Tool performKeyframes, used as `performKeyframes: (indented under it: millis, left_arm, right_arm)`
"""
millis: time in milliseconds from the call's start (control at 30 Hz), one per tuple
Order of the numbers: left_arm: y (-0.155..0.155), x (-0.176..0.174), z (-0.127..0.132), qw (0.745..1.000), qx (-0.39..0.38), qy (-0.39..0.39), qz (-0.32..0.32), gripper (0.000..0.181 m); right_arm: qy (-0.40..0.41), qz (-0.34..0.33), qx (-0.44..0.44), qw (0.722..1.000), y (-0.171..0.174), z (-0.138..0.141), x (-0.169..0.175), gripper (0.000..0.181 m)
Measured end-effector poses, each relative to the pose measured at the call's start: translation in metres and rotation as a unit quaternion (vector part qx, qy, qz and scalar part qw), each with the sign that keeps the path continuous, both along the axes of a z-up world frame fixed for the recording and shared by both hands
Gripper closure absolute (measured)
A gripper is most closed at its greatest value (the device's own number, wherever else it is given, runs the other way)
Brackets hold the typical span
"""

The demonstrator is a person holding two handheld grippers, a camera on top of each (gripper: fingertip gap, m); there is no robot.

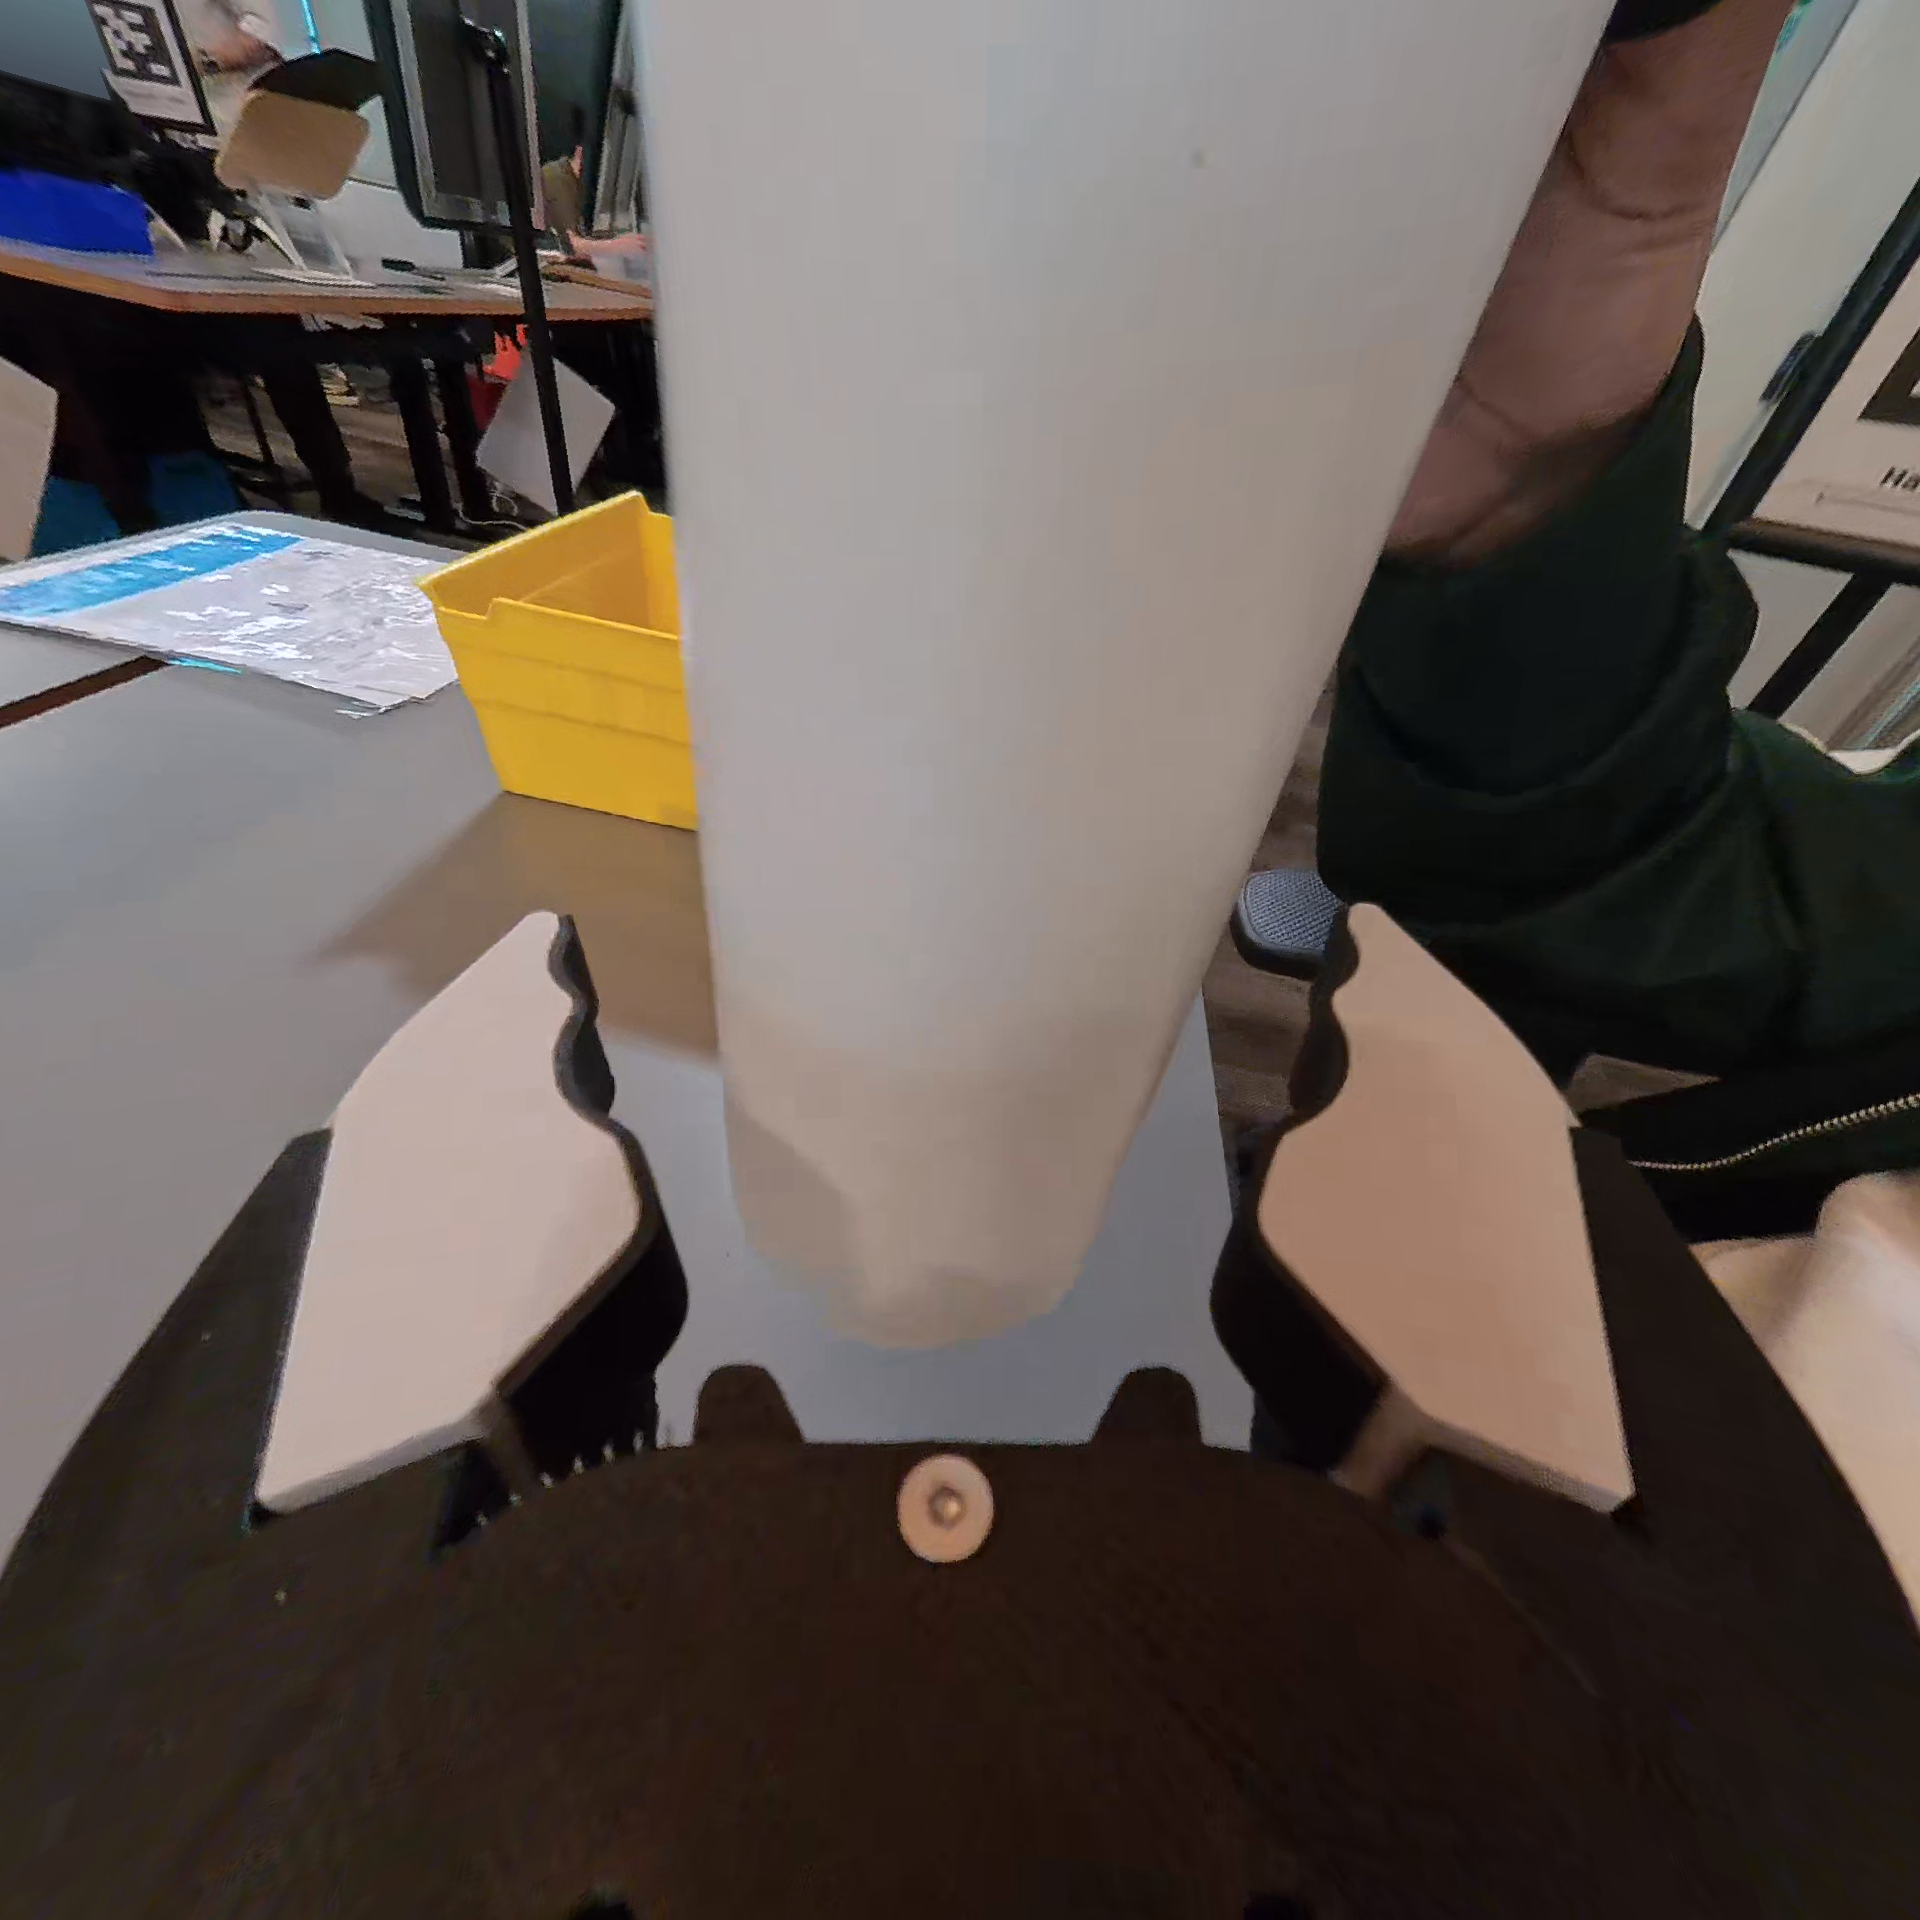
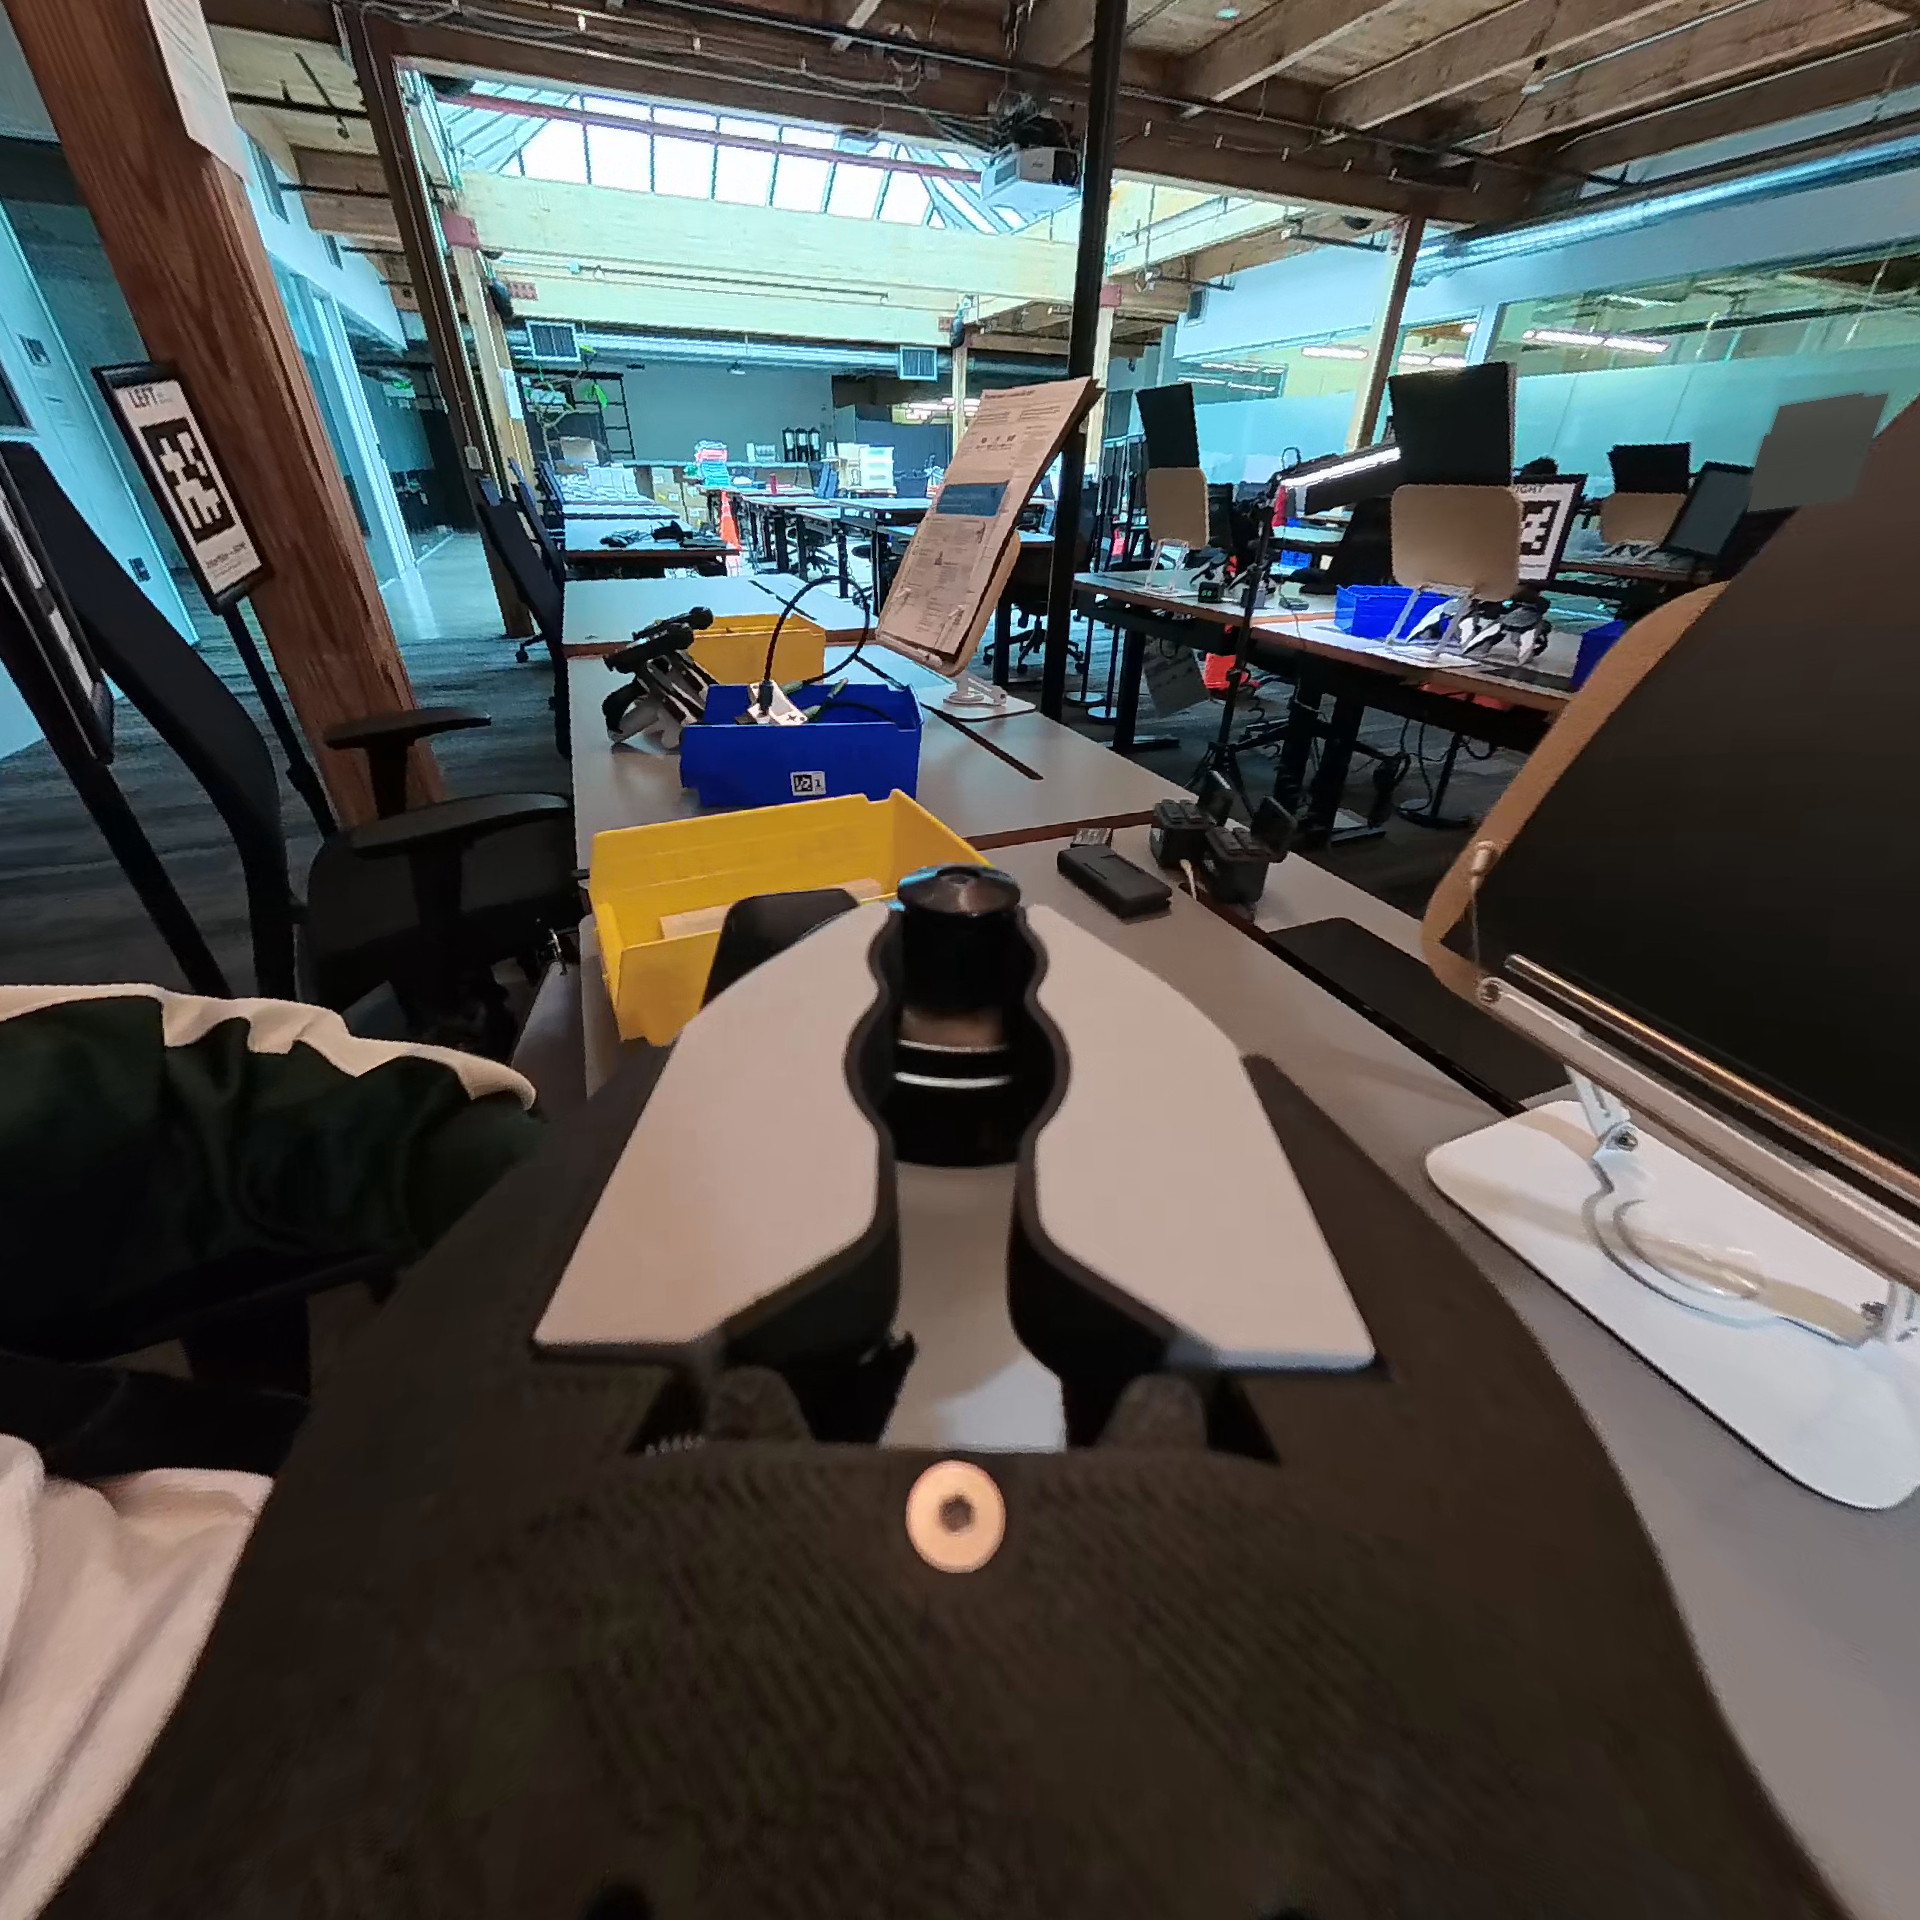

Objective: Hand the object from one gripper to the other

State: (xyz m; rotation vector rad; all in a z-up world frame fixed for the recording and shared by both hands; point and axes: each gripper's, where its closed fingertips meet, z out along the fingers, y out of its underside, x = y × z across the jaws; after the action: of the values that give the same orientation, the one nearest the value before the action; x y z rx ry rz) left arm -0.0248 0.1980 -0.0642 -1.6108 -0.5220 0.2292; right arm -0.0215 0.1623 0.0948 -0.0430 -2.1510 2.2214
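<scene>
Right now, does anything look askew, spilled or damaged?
Nothing stands out. The right gripper is shut on the bottle's black cap; its white body hangs tilted between the open left gripper's fingers, untouched.

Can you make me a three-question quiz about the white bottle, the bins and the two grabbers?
1. Where is the white bottle's body?
A. between the left gripper's open fingers
B. inside the yellow bin
C. flat on the table

2. What colour is the bin just behind the nearest yellow one in the right wrist view?
A. red
B. blue
C. green

3. What is the right gripper doing?
A. wide open, empty
B. shut on a paper
C. shut on the bottle's black cap

Answers:
1 A, the body hangs between the spread fingers, touching neither.
2 B, the blue bin sits behind it.
3 C, the fingers pinch the cap.
</scene>
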Motion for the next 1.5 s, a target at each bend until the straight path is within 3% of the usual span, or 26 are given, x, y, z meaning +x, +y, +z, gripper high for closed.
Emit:
performKeyframes:
  millis: [67,133,400,433,500,533,633,733,800,900,1033,1233,1300,1333,1367,1500]
  left_arm:
    - [0.001,0.002,0.000,1.000,-0.009,0.011,0.003,0.061]
    - [0.000,0.004,0.002,1.000,-0.013,0.026,0.002,0.084]
    - [0.000,0.008,0.008,0.999,-0.018,0.040,0.003,0.087]
    - [-0.001,0.007,0.009,0.999,-0.017,0.041,0.005,0.087]
    - [-0.005,0.006,0.014,0.999,-0.009,0.042,0.010,0.088]
    - [-0.007,0.006,0.017,0.999,-0.002,0.040,0.013,0.088]
    - [-0.016,0.002,0.023,0.999,0.011,0.039,0.025,0.091]
    - [-0.023,-0.002,0.024,0.999,0.007,0.039,0.036,0.093]
    - [-0.024,-0.006,0.020,0.999,0.010,0.027,0.045,0.094]
    - [-0.025,-0.007,0.017,0.999,0.007,0.025,0.047,0.094]
    - [-0.036,-0.006,0.033,0.996,0.041,0.058,0.059,0.094]
    - [-0.039,-0.001,0.049,0.991,0.102,0.069,0.053,0.094]
    - [-0.035,0.002,0.049,0.991,0.108,0.064,0.043,0.094]
    - [-0.032,0.003,0.049,0.991,0.109,0.064,0.037,0.094]
    - [-0.030,0.004,0.047,0.992,0.103,0.066,0.038,0.094]
    - [-0.030,0.005,0.047,0.992,0.088,0.088,0.037,0.093]
  right_arm:
    - [-0.002,0.005,0.001,1.000,-0.003,-0.001,0.004,0.162]
    - [-0.003,0.010,-0.002,1.000,-0.005,-0.001,0.007,0.162]
    - [0.008,0.012,-0.019,1.000,-0.005,0.006,0.010,0.162]
    - [0.019,0.005,-0.029,0.999,-0.004,0.009,0.008,0.153]
    - [0.042,-0.022,-0.045,0.998,-0.002,0.016,0.000,0.088]
    - [0.048,-0.031,-0.041,0.998,-0.001,0.016,-0.003,0.063]
    - [0.054,-0.047,-0.036,0.997,0.003,0.010,-0.013,0.041]
    - [0.021,-0.021,-0.015,0.999,-0.007,-0.016,-0.017,0.042]
    - [0.008,-0.028,0.011,1.000,-0.014,-0.036,-0.028,0.053]
    - [-0.014,-0.040,-0.020,0.999,-0.012,-0.033,-0.040,0.050]
    - [-0.062,-0.046,-0.092,0.993,0.007,-0.016,-0.050,0.047]
    - [-0.078,0.054,-0.040,0.995,-0.026,-0.056,-0.012,0.055]
    - [-0.058,0.074,-0.018,0.995,-0.037,-0.066,0.001,0.069]
    - [-0.048,0.082,-0.015,0.995,-0.039,-0.068,0.007,0.088]
    - [-0.054,0.083,-0.017,0.995,-0.039,-0.067,0.009,0.094]
    - [-0.048,0.076,-0.011,0.996,-0.036,-0.065,0.009,0.096]
